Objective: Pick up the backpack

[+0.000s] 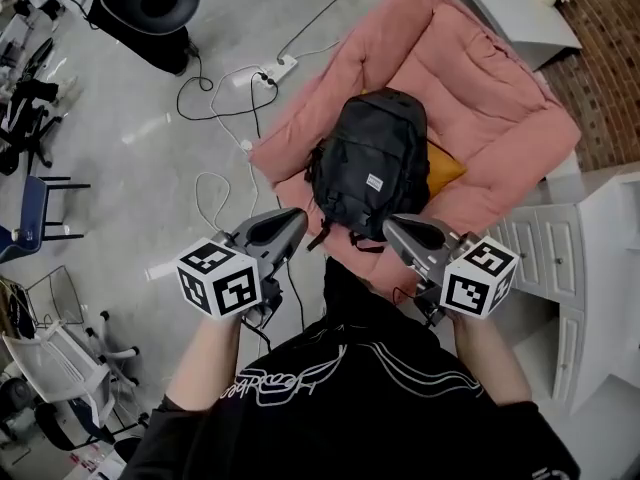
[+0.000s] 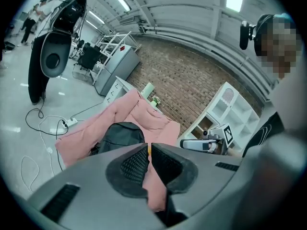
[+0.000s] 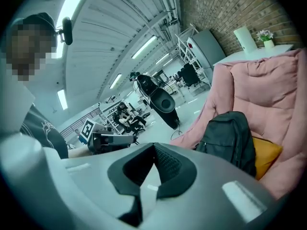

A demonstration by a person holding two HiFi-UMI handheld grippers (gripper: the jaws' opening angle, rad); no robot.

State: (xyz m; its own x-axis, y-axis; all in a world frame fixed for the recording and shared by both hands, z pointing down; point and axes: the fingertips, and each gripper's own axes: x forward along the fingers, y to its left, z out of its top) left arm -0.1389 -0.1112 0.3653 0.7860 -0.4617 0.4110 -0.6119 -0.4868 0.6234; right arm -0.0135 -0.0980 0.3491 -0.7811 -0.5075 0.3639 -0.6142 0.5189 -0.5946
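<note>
Head view: black backpack (image 1: 371, 168) upright on pink sofa (image 1: 480, 98), left gripper (image 1: 296, 218) & right gripper (image 1: 390, 228) both closed w/ nothing between jaws, held just short of it.

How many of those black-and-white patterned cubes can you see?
2. One cube rides on the left gripper, the other cube on the right gripper. None looks hidden.

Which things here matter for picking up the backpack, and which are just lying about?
For the job: black fabric backpack, left gripper, right gripper (both shut, empty).
Lying about: pink padded sofa under the backpack, orange cushion, white power strip, white drawer cabinet.
</note>
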